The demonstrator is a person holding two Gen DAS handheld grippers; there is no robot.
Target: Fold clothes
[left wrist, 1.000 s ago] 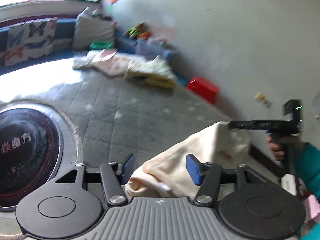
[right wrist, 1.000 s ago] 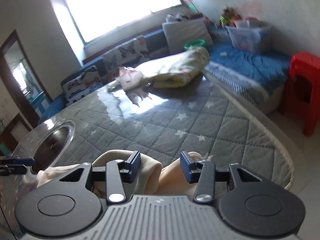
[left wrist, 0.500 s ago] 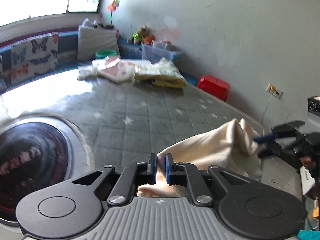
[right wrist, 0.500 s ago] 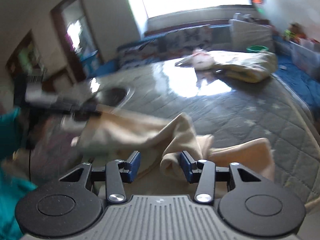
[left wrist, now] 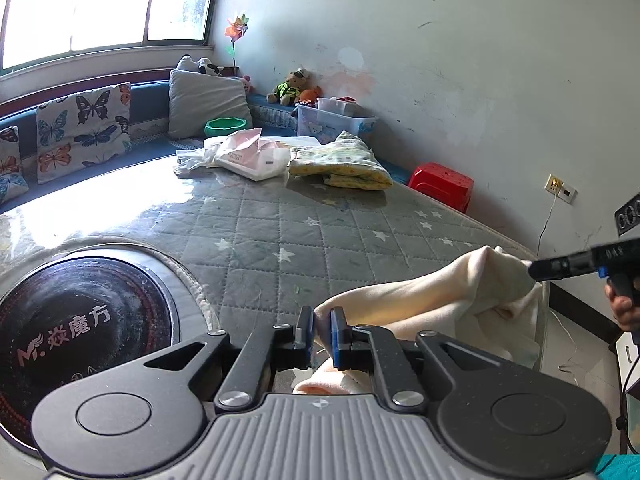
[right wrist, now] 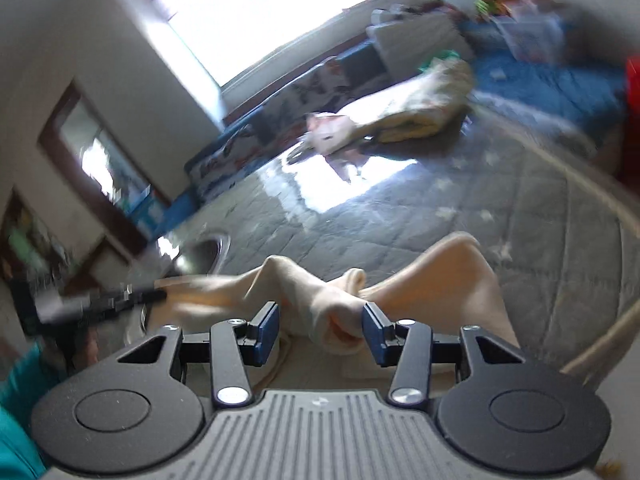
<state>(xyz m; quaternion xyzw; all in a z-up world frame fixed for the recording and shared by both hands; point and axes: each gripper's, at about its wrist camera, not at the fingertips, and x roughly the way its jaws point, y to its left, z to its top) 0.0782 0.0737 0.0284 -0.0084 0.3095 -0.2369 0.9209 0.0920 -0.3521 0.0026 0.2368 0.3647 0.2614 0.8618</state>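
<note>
- Nearest in the left wrist view, the left gripper (left wrist: 321,330) has its jaws pinched tight on an edge of the cream garment (left wrist: 420,300); they closed onto it within the last second.
- The cloth runs from that pinch up and to the right, where the tip of the right gripper (left wrist: 534,270) meets a raised corner of it at the bed's near right edge.
- In the right wrist view the right gripper (right wrist: 320,326) has its jaws parted, a bunched fold of the cream garment (right wrist: 332,312) between them. The fold lies against the right pad; the left pad stands clear, so nothing is clamped.
- The picture there is blurred.
- The garment lies at the near end of the grey quilted bed cover (left wrist: 280,232), printed with white stars.
- A round black cooktop (left wrist: 76,320) sits to the left, just beside the cloth.
- At the far end, a yellow-green folded blanket (left wrist: 344,164) lies beside a pale pink bag (left wrist: 248,152).
- Behind them stand a butterfly cushion (left wrist: 84,128) and a red stool (left wrist: 442,182).
</note>
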